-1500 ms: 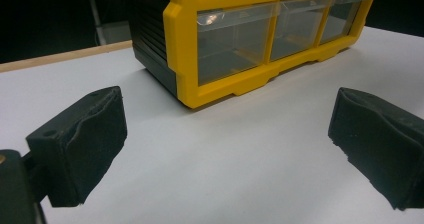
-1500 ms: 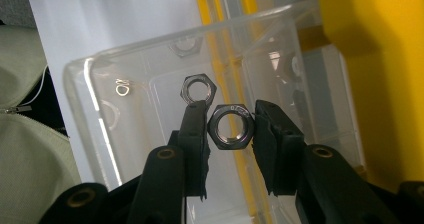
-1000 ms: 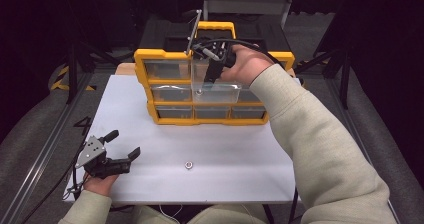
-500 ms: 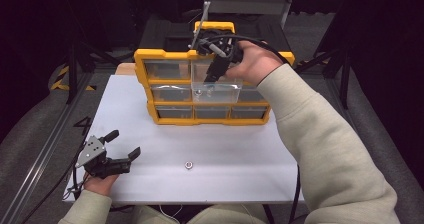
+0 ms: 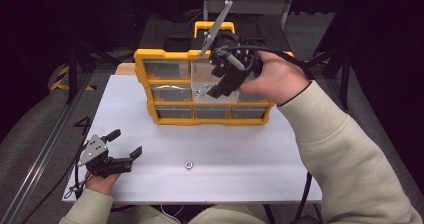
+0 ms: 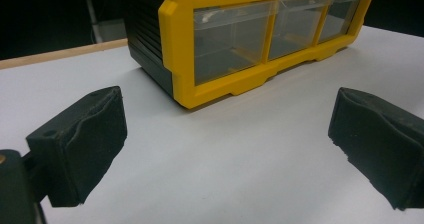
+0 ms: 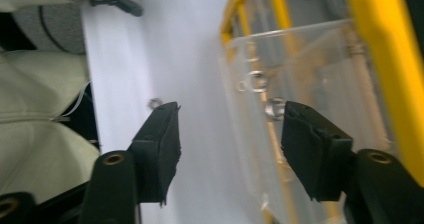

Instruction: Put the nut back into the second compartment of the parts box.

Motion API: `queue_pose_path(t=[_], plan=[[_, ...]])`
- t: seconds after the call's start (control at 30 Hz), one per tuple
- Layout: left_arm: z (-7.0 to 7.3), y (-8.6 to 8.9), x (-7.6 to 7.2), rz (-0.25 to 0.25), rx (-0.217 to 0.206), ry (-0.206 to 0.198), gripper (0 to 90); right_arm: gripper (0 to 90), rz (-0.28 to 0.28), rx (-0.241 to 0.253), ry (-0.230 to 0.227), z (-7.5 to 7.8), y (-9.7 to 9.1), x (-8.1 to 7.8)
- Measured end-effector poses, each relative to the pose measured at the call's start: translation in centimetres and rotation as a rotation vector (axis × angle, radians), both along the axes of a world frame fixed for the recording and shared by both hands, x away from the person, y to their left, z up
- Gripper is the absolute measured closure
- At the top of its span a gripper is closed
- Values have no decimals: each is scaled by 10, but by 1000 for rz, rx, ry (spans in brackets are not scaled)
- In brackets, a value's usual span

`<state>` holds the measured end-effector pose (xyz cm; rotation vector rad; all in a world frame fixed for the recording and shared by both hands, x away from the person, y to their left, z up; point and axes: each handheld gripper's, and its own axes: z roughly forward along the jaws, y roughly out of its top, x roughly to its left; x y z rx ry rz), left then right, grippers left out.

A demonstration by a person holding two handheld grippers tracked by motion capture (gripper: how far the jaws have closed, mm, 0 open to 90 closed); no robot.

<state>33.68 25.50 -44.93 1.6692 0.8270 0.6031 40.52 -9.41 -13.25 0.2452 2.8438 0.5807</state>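
Note:
A yellow organizer point(image 5: 150, 69) with clear drawers stands at the back of the white table point(image 5: 260, 154). One clear drawer point(image 5: 202, 76) in its upper middle is pulled out, and small metal nuts point(image 7: 257, 81) lie inside it. My right gripper point(image 5: 216, 90) hovers over that drawer, pointing down. Its jaws have just been opening, and they stand apart with nothing gripped between them point(image 7: 227, 116). Another nut point(image 5: 189, 165) lies loose on the table near the front. My left gripper point(image 5: 125, 144) rests low at the front left, open and empty point(image 6: 225, 114), facing the organizer's bottom row point(image 6: 230, 39).
A thin grey rod point(image 5: 216, 26) sticks up from the right gripper. The right forearm in a cream sleeve point(image 5: 340, 154) crosses the table's right side. Dark stands and a black case point(image 5: 170, 34) sit behind the organizer.
The right gripper has lifted and drawn back from the organizer's top toward the near side, and its jaws have parted. The left gripper has stayed put.

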Motion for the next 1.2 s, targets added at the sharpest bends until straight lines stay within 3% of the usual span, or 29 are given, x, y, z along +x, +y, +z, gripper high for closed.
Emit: queue_pose_path(t=[0.03, 0.17, 0.37, 0.57, 0.97, 1.2], plan=[[0, 0, 0, 1, -1, 0, 30, 351, 18, 9, 12, -8, 1, -9], [0, 0, -1, 2, 3, -1, 30, 303, 46, 11, 40, -23, 3, -16], [0, 1, -1, 0, 6, 0, 30, 266, 45, -4, 67, -51, 7, -19], [0, 1, -2, 3, 5, 1, 30, 269, 74, -14, 89, -84, 14, -22], [0, 2, -3, 3, 7, -1, 30, 250, 98, -68, 147, -134, 29, -22], [0, 3, -3, 7, 2, 1, 30, 250, 98, -88, 145, -159, 37, -20]])
